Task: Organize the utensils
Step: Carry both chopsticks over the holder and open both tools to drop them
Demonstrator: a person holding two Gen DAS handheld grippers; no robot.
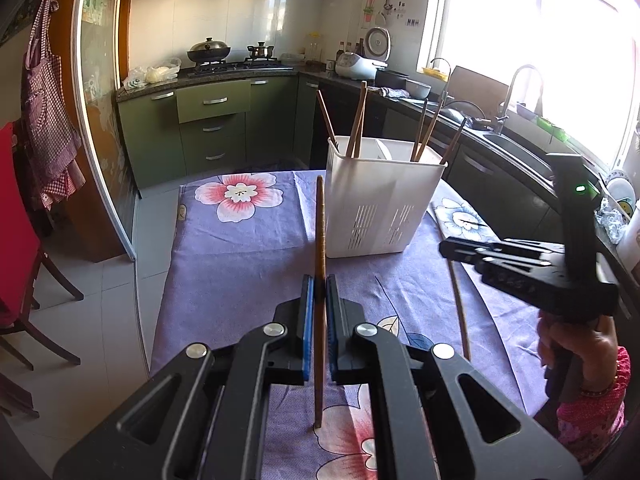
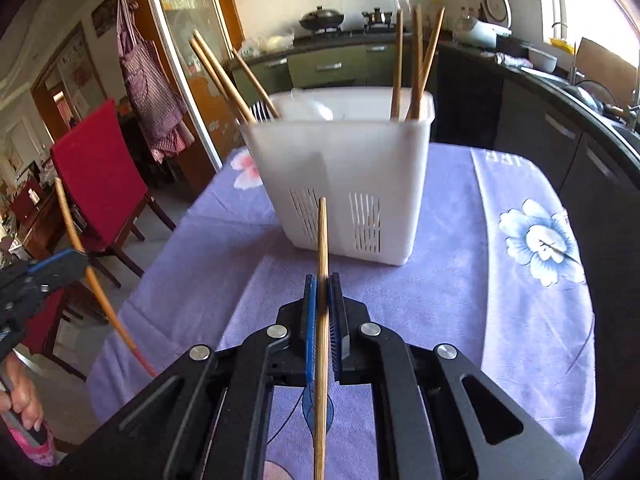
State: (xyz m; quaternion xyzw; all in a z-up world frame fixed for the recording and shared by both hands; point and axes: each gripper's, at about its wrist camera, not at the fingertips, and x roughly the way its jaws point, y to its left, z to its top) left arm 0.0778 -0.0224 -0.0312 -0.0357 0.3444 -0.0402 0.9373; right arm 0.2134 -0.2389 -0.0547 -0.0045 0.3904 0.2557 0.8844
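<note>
Both hand-held grippers, left (image 1: 319, 292) and right (image 2: 322, 292), each clenched one brown wooden chopstick (image 1: 319, 232) (image 2: 321, 240); six stood in the white slotted plastic holder (image 2: 344, 184).

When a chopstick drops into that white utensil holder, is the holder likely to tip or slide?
The white utensil holder looks like thin, slotted plastic, so probably light. It is taller than its base and holds several leaning chopsticks, so a sideways knock might tip it. It stands on a purple cloth, which probably limits sliding.
</note>
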